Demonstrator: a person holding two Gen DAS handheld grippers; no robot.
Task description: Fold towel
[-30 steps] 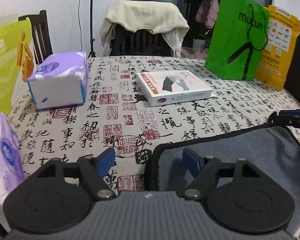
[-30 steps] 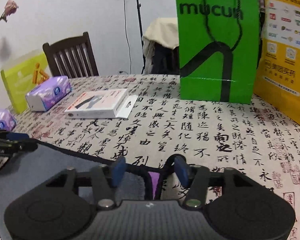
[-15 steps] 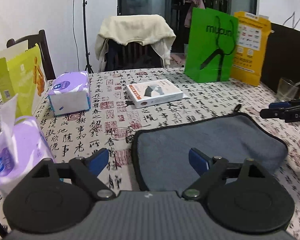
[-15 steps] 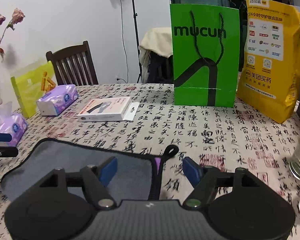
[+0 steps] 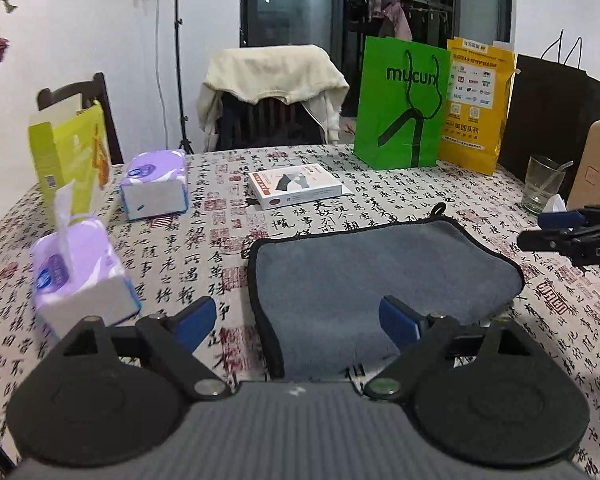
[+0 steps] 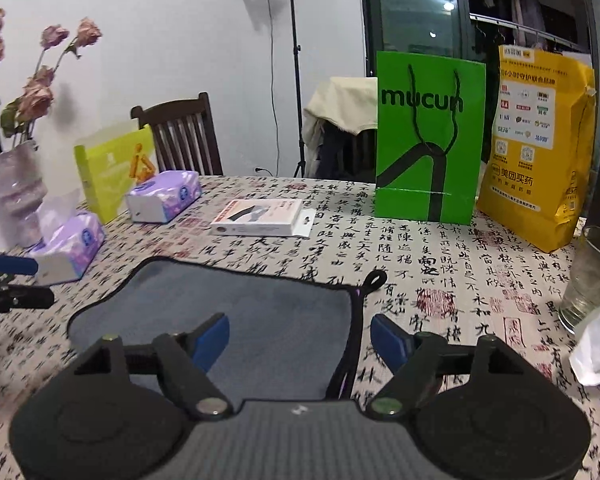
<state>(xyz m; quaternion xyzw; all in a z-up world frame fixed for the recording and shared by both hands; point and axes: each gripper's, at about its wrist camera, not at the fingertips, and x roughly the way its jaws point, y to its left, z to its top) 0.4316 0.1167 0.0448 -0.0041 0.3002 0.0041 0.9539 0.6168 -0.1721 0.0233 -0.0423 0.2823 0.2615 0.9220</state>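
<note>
A grey towel (image 5: pixel 380 268) with black edging lies folded on the patterned tablecloth; it also shows in the right wrist view (image 6: pixel 236 312). Its hanging loop (image 6: pixel 374 280) sticks out at the far right corner. My left gripper (image 5: pixel 296 320) is open and empty, raised above the towel's left edge. My right gripper (image 6: pixel 300 336) is open and empty, raised above the towel's right edge. Each gripper shows in the other's view: the right one (image 5: pixel 556 226) and the left one (image 6: pixel 8 280) stand off the towel's sides.
A white flat box (image 5: pixel 296 186), two purple tissue packs (image 5: pixel 154 184) (image 5: pixel 80 272), a yellow-green box (image 5: pixel 70 152), a green bag (image 5: pixel 404 104), a yellow bag (image 5: pixel 476 104) and a drinking glass (image 6: pixel 592 276) stand around the towel. A crumpled tissue (image 6: pixel 596 344) lies near the glass.
Both grippers opened wider, let go of the towel's far edge and pulled back and up. The towel now lies folded flat on the table.
</note>
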